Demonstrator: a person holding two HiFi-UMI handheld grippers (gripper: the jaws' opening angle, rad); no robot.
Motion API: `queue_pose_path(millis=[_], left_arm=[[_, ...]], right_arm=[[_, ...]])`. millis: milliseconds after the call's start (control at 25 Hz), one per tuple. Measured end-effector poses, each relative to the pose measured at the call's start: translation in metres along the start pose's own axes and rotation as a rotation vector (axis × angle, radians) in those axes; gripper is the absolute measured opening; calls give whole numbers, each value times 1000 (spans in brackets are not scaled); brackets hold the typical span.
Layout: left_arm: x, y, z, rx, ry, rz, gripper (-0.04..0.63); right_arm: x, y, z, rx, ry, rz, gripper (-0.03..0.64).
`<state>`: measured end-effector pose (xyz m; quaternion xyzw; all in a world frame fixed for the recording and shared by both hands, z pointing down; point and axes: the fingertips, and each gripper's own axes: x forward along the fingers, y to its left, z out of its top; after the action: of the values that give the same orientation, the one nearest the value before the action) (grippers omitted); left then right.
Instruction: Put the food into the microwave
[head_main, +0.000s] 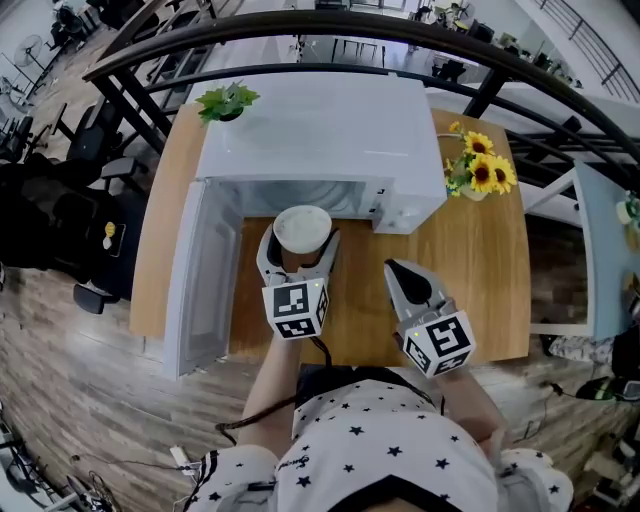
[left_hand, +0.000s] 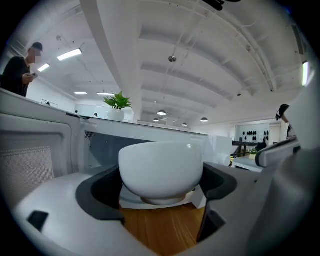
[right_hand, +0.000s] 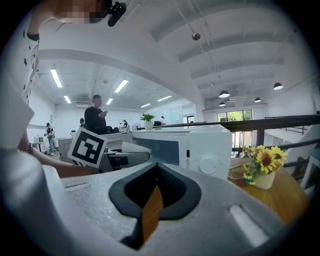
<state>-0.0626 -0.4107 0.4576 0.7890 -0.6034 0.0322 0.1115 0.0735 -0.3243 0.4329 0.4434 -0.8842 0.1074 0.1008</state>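
Note:
A white bowl (head_main: 301, 228) of food is held between the jaws of my left gripper (head_main: 299, 252), just in front of the white microwave (head_main: 320, 140) with its cavity open. In the left gripper view the bowl (left_hand: 161, 169) fills the space between the dark pads, with the microwave's cavity (left_hand: 105, 147) right behind it. My right gripper (head_main: 407, 282) hovers over the wooden table to the right, shut with nothing in it; in its own view the jaws meet at a thin slit (right_hand: 152, 210).
The microwave door (head_main: 203, 272) swings open to the left. A small green plant (head_main: 227, 101) stands on the microwave's top left corner. A vase of sunflowers (head_main: 476, 170) sits on the table (head_main: 480, 270) at the right. People stand in the background.

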Motion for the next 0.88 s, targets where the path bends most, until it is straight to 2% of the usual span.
queue_pose_path(millis=[440,880], left_arm=[[54,32,-17,-32,43,58,483],[95,50,-29,-17,81,72,483]], right_arm=[[43,-10,-5,18,37,47,6],[65,-20,-11,40,68,53,6]])
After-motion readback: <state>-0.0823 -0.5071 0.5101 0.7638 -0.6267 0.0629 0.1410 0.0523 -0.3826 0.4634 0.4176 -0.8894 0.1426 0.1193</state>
